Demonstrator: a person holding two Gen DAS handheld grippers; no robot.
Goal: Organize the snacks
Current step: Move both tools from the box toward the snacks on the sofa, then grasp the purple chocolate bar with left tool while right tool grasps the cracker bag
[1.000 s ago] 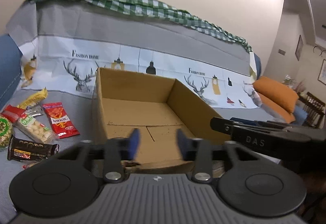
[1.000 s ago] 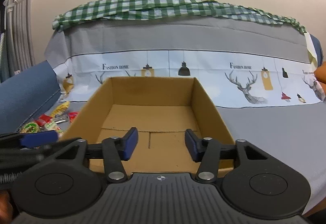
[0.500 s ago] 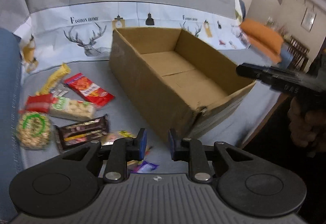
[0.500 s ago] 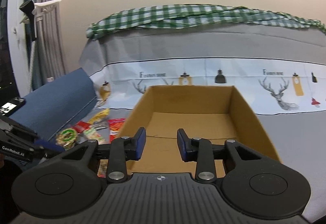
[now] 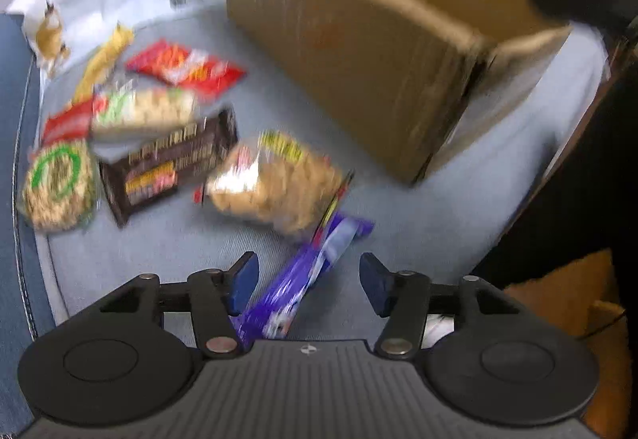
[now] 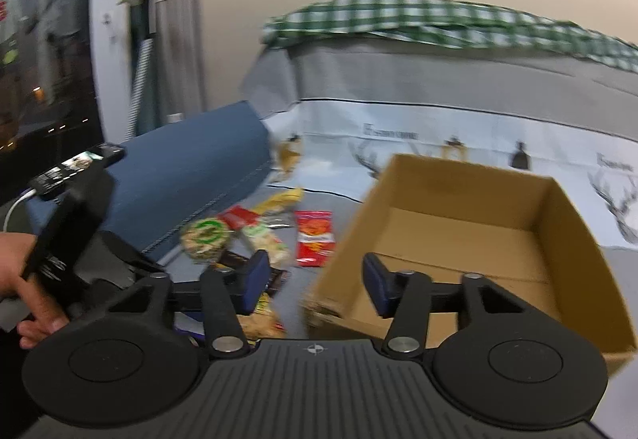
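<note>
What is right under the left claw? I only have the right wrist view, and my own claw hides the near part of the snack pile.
Observer: A purple wrapped snack lies between the left claw's jaws, which are opening; nothing is gripped.
Reviewer: Anything close beyond it?
Observer: A clear bag of tan snacks lies just past its far end.
Reviewer: And left of that bag?
Observer: A dark brown chocolate packet, lying flat.
</note>
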